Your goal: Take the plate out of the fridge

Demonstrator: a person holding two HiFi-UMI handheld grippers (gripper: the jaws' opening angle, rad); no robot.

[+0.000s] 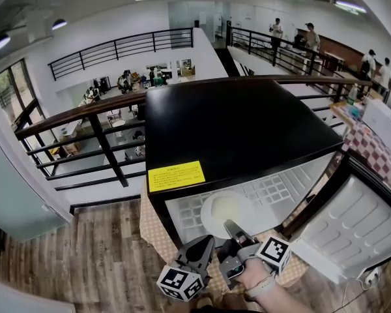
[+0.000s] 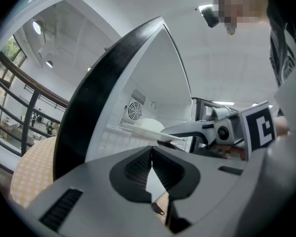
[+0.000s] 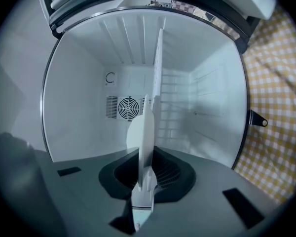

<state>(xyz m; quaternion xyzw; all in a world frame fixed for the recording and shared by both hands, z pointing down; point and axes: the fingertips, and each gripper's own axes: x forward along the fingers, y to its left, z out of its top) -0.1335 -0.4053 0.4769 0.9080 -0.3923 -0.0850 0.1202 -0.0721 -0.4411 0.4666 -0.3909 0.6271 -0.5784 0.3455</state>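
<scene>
A white plate (image 1: 225,210) lies on the shelf inside the open black fridge (image 1: 234,122), near its front. My right gripper (image 1: 233,230) is shut on the plate's near rim. In the right gripper view the plate (image 3: 147,127) shows edge-on between the pads of the right gripper (image 3: 145,181). My left gripper (image 1: 205,243) hangs just left of it, in front of the fridge, shut with nothing in it. In the left gripper view its jaws (image 2: 151,154) meet at the tips, and beyond them the plate (image 2: 143,127) sits in the right gripper's fingers (image 2: 187,129).
The fridge door (image 1: 352,227) stands swung open to the right. A wire shelf (image 3: 158,73) and a fan vent (image 3: 128,107) are inside the white interior. The fridge stands on a checked cloth (image 3: 281,107). A railing (image 1: 91,119) runs behind it.
</scene>
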